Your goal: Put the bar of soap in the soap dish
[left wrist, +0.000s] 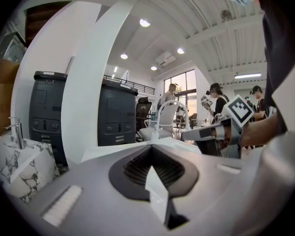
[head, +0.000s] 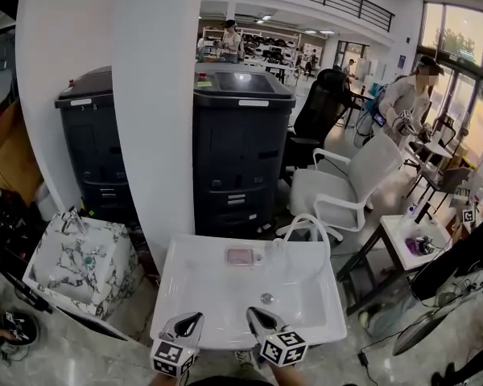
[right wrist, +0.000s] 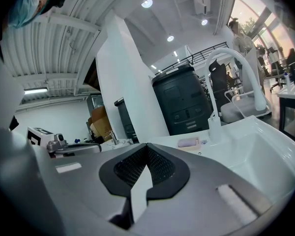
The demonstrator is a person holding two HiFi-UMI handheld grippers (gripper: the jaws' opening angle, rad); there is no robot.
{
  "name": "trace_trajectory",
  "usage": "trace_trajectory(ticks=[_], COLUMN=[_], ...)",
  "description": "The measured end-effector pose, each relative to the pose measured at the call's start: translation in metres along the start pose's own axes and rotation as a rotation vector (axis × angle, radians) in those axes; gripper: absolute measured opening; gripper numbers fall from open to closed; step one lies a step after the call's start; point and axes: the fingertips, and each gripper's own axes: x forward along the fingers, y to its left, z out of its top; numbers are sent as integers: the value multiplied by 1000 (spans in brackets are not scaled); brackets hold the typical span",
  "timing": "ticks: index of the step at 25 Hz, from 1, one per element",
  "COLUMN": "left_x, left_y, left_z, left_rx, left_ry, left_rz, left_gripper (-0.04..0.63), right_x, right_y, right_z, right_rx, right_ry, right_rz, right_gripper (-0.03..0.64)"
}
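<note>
Both grippers sit low at the near edge of a white sink (head: pixel 217 292). The left hand-held gripper (head: pixel 194 321) and the right hand-held gripper (head: pixel 256 318) are side by side and a little apart, each with its jaws closed together and nothing held. Their tips reach just over the near rim.

Across the basin, past the drain (head: pixel 266 298), the pink bar of soap (head: pixel 240 256) lies in the soap dish (right wrist: pixel 196 147) on the back rim. A curved white faucet (right wrist: pixel 215 127) stands just to its right and arches over the basin.

Directly behind the sink is a broad white pillar (head: pixel 153 95), with a dark cabinet (head: pixel 241 135) beside it. A marbled sink (head: pixel 80 256) stands to the left. To the right are a white chair (head: pixel 346 187) and a small white table (head: pixel 402 232), and a person (head: pixel 406 95) stands farther off.
</note>
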Motion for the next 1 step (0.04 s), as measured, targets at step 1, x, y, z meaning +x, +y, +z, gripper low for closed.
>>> trace_trajectory(ticks=[1], left_x=[0], left_y=[1], left_z=[1], left_rx=[1], left_ry=[-1], left_rz=[1], left_gripper=[52], right_x=[1], right_y=[0], right_z=[1], right_rx=[-1], right_ry=[0], right_rz=[0], right_gripper=[0])
